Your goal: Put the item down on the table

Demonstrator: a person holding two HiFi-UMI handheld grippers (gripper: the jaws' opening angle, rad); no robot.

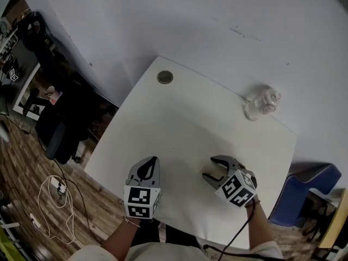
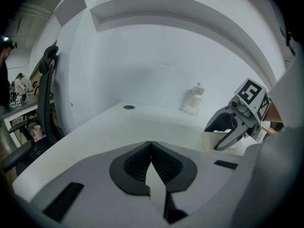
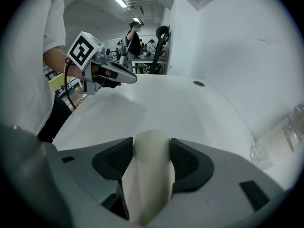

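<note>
White item (image 3: 151,167) sat clamped in my right gripper (image 1: 209,169), low over the counter (image 1: 179,118), I judged for release; left gripper (image 1: 149,166) closed, empty.

white item (image 3: 151,170) in my right gripper (image 3: 152,148), bottom end lost under the body, clear bottle (image 3: 281,144) chopped by the edge, round thing (image 1: 165,77) too tiny, maybe a lid

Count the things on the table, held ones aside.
2: a bottle against the wall at far right, a round disc at the far left corner. Nothing seems hidden.
</note>
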